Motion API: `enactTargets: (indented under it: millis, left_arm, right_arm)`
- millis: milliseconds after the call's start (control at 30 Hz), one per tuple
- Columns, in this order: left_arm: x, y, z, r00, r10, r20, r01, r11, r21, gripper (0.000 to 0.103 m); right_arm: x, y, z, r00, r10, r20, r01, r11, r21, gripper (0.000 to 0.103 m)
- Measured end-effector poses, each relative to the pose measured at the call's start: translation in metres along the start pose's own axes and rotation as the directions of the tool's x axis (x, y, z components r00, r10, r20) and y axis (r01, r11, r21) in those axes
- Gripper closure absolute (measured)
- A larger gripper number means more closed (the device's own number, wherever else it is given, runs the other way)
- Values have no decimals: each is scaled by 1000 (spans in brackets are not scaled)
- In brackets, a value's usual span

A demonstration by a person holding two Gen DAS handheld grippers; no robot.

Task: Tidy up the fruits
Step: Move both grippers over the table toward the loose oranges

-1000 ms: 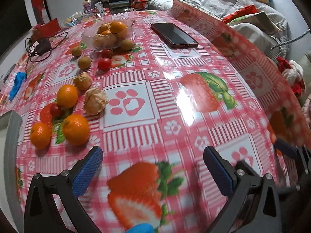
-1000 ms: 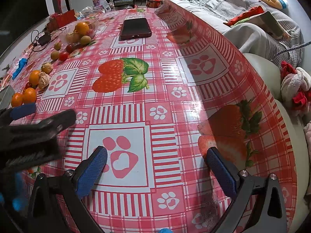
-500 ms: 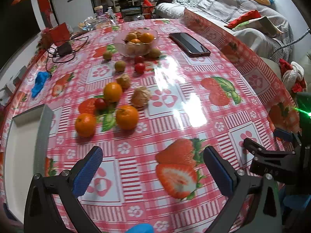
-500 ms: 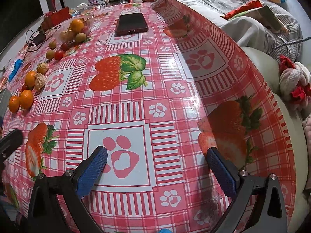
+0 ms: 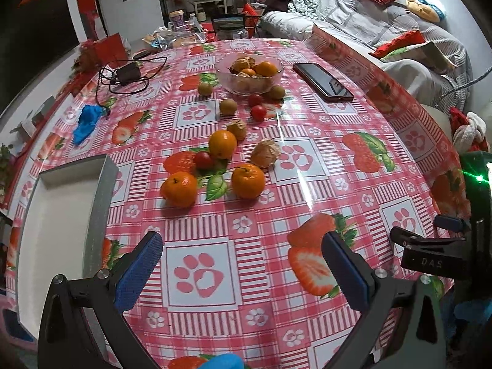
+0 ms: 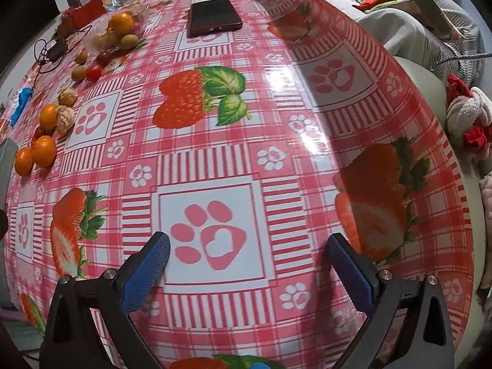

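The loose fruit lies ahead and slightly left of the left gripper [image 5: 241, 267], whose jaws stand wide apart and empty above the tablecloth [image 5: 307, 190]. Nearest are two oranges [image 5: 179, 189] [image 5: 248, 180], round, so no axis matters. The right gripper [image 6: 247, 266], also spread and empty, sits well apart from them (they show only at its far left edge). The glass bowl [image 5: 249, 75] stands beyond; the grey tray [image 5: 101, 203], probably a sorting box, lies just left.
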State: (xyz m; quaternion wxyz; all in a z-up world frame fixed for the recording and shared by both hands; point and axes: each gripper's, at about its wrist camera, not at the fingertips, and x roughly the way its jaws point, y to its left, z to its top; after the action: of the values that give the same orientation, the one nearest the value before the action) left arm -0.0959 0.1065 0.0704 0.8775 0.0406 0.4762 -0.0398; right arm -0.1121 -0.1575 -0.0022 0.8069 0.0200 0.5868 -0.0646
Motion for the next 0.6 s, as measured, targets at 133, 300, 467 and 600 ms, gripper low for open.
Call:
enactTargets:
  millis: [133,300,467,600]
  left_arm:
    - [-3,5,-2,1000,4,3,-4,1000,-2,0]
    - [-6,13,-2,1000,9,0,-9,1000,2,0]
    - [-18,30,-1,1000,22,18,-22,1000,-2,0]
    - [-32,46,4,998,46,43,-46,999,-7,0]
  right_arm:
    - [-3,8,-2,1000,18,-16,-18,1000,-12,1]
    - [-20,25,-2,999,22,24,-21,999,-47,1]
    - [-54,58,-1,992,24,121,-8,991,-137,1]
    - [-80,86,-1,981,46,188,-6,978,-206,1]
